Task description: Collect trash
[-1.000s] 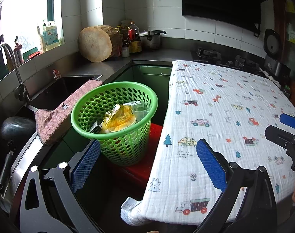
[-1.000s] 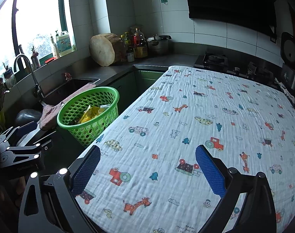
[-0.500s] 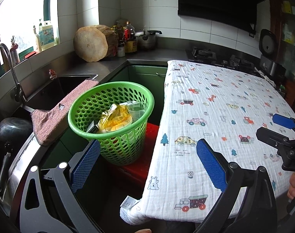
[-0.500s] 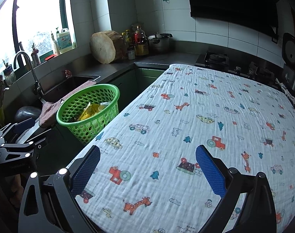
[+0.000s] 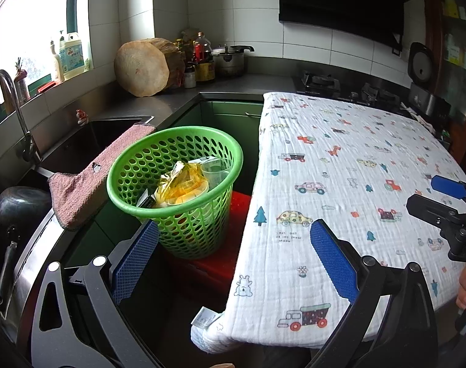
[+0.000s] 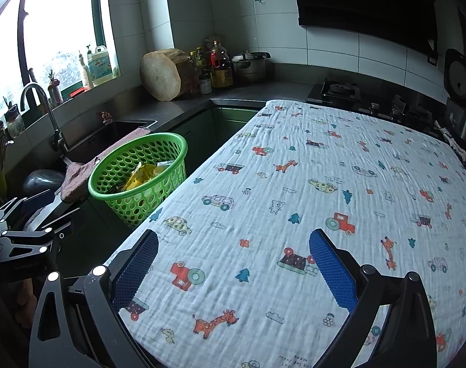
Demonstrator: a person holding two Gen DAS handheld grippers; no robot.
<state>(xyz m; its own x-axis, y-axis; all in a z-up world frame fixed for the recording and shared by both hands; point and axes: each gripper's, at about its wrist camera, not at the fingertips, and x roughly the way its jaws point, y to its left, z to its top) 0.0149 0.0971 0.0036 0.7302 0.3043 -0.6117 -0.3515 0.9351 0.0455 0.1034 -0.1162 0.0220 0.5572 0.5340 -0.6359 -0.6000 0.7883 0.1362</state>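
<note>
The round green perforated plastic basket (image 5: 183,190), on a red stool left of the worktop, already holds a yellow crinkled wrapper (image 5: 180,181), a clear plastic cup (image 5: 216,174) and a small carton. The white cartoon-print cloth (image 6: 340,190) covering the worktop shows no trash, so the collecting looks finished. Left gripper (image 5: 233,257) and right gripper (image 6: 233,266) both have their jaws spread wide and empty.

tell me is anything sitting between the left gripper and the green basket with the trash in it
Nothing visible does. The left gripper is open and empty, and the green basket stands just ahead of it on a red stool, beside the cloth-covered table. The gap between them looks clear.
</note>
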